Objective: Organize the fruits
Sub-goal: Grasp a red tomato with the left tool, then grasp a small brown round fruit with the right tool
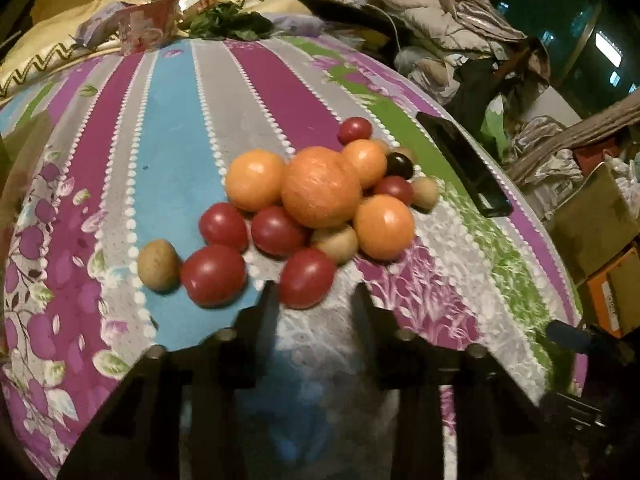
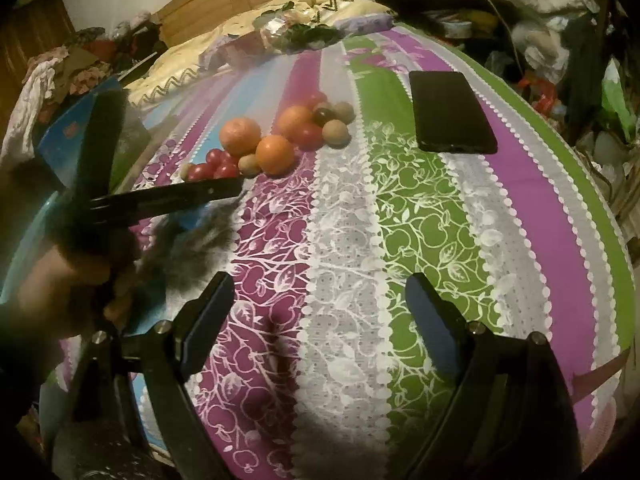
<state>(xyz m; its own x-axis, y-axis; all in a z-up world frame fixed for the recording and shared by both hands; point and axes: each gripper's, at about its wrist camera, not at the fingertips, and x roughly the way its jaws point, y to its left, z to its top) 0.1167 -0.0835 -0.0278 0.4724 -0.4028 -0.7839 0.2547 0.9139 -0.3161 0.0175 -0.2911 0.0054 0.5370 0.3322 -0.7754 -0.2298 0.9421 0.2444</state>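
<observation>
Tomato (image 1: 306, 278) lies at twelve o'clock of our left gripper (image 1: 316, 300), jaws narrowed, perhaps pinching it; blur hides contact. Our right gripper (image 2: 320, 292) gapes empty. We should squeeze gently.

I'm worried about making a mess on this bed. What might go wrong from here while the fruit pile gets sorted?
1. The left tongs sit at the nearest red fruit, which lies against the heap. Tugging it may send the large orange and its neighbours rolling across the soft sheet.
2. The phone lies beside the pile, toward the bed's edge. A rolling fruit or the wide-open right tongs might knock it.
</observation>
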